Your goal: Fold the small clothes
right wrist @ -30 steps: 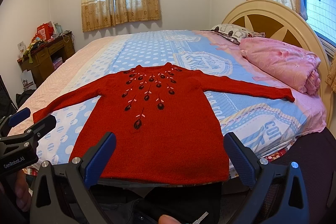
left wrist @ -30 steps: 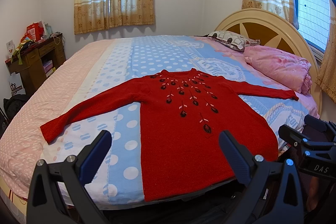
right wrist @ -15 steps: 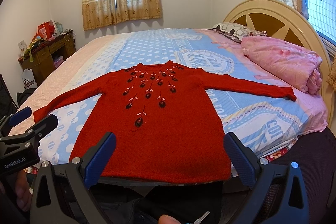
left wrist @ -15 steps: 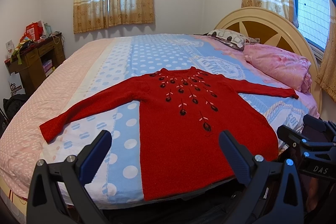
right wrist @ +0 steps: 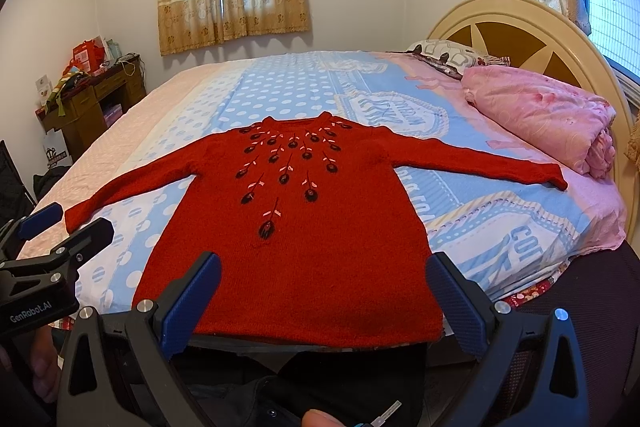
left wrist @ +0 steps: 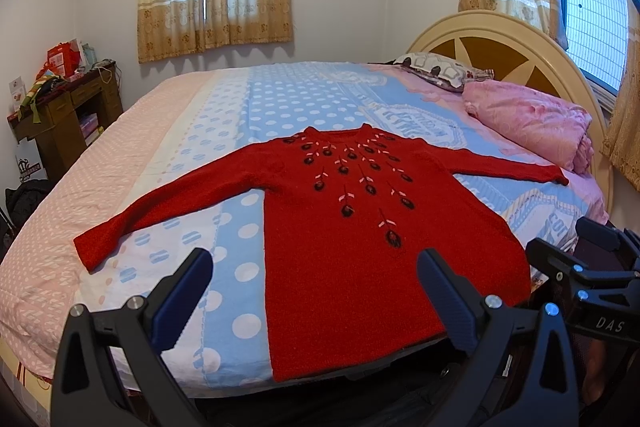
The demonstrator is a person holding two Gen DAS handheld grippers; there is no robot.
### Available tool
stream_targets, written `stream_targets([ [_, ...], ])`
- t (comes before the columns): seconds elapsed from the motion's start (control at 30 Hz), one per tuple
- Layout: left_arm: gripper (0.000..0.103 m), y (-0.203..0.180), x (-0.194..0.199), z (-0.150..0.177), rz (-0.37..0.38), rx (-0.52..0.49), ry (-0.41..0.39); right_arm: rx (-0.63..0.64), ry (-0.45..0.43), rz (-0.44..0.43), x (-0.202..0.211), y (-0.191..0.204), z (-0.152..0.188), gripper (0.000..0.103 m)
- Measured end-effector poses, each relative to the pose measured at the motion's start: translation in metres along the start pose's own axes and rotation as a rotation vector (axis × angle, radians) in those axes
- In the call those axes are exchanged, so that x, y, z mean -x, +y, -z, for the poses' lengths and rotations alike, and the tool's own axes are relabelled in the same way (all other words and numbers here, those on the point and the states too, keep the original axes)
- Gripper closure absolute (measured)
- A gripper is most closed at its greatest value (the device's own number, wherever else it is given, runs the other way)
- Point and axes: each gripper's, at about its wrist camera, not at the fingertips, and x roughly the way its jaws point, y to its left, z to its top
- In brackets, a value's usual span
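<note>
A red knitted sweater [left wrist: 360, 247] with dark embroidered flowers lies flat on the bed, front up, both sleeves spread out; it also shows in the right wrist view [right wrist: 296, 251]. Its hem hangs at the near bed edge. My left gripper [left wrist: 312, 291] is open and empty, held just before the hem, toward its left part. My right gripper [right wrist: 320, 291] is open and empty, held before the middle of the hem. Each gripper shows at the side of the other's view: the right one [left wrist: 580, 267] and the left one [right wrist: 52, 231].
The bed [left wrist: 280, 99] has a blue dotted and pink sheet. A folded pink quilt [left wrist: 532, 119] and a patterned pillow [left wrist: 432, 65] lie by the round headboard [left wrist: 500, 43] at right. A cluttered wooden desk [left wrist: 64, 115] stands at the left wall.
Both grippers have risen slightly, so the sweater sits a bit lower and nearer in both views. The jaws stay open. The sweater has not moved.
</note>
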Motion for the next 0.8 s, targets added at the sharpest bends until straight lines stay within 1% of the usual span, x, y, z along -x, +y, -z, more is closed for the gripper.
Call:
stream_targets([
  [0.2,0.000,-0.003,-0.002,0.005,0.004,-0.006,0.008,0.004,0.000,0.007,-0.002,-0.002,0.000,0.001],
  [0.33,0.000,-0.002,-0.007,0.001,0.002,-0.028,0.000,0.026,-0.004,0.061,-0.017,-0.010,-0.002,0.001],
  [0.4,0.000,-0.001,-0.011,-0.004,-0.031,-0.050,-0.019,0.027,0.009,0.098,-0.030,-0.018,-0.003,0.001],
  [0.6,0.000,0.006,-0.042,-0.015,-0.097,-0.107,0.005,0.027,0.050,0.169,-0.065,-0.047,-0.008,0.001],
  [0.7,0.000,0.007,-0.059,-0.021,-0.113,-0.129,0.024,0.032,0.063,0.203,-0.080,-0.060,-0.010,0.001],
  [0.8,0.000,0.005,-0.074,-0.024,-0.118,-0.149,0.041,0.016,0.088,0.204,-0.095,-0.075,-0.010,0.001],
])
